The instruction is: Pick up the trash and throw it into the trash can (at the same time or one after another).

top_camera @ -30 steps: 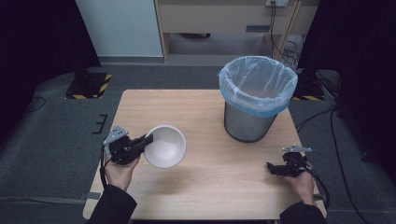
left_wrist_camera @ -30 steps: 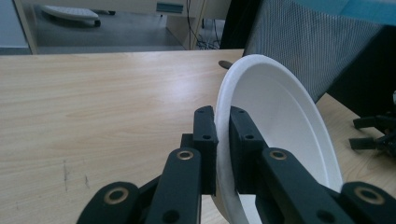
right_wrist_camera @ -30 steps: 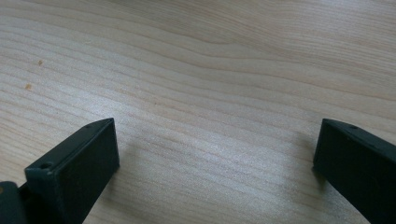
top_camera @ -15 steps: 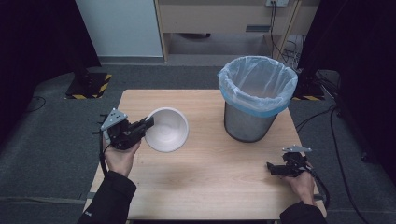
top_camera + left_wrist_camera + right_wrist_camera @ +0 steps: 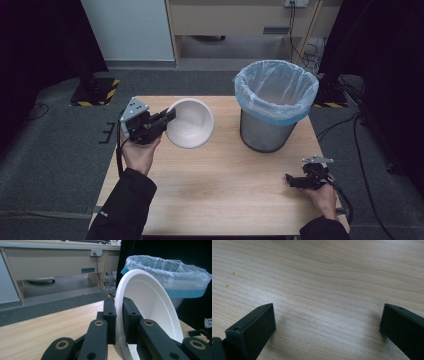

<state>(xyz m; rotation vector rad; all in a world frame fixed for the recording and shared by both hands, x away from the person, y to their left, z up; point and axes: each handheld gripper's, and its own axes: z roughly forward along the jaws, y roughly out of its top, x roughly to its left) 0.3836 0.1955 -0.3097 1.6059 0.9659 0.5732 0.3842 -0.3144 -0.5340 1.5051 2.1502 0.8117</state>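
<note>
We hold the white bowl (image 5: 190, 123) by its rim in the left tool (image 5: 162, 119), whose jaws are pinched tight on the thin wall, one pad inside and one outside, as the left gripper view shows (image 5: 119, 315). The bowl hangs off the tabletop (image 5: 215, 190), tilted on edge, to the left of the bin (image 5: 275, 106) with the blue liner and apart from it. We judge the step in hand to be carrying the bowl over to that bin. To do it well, we keep the pinch firm, since the foam-like rim is thin and could slip or crack if we twist. We carry it high enough to clear the liner's edge, bring the bowl over the middle of the opening, and only then let go. The right tool (image 5: 296, 181) rests low on the tabletop near the front right corner, jaws spread wide and empty (image 5: 327, 322); we leave it there, out of the path.
</note>
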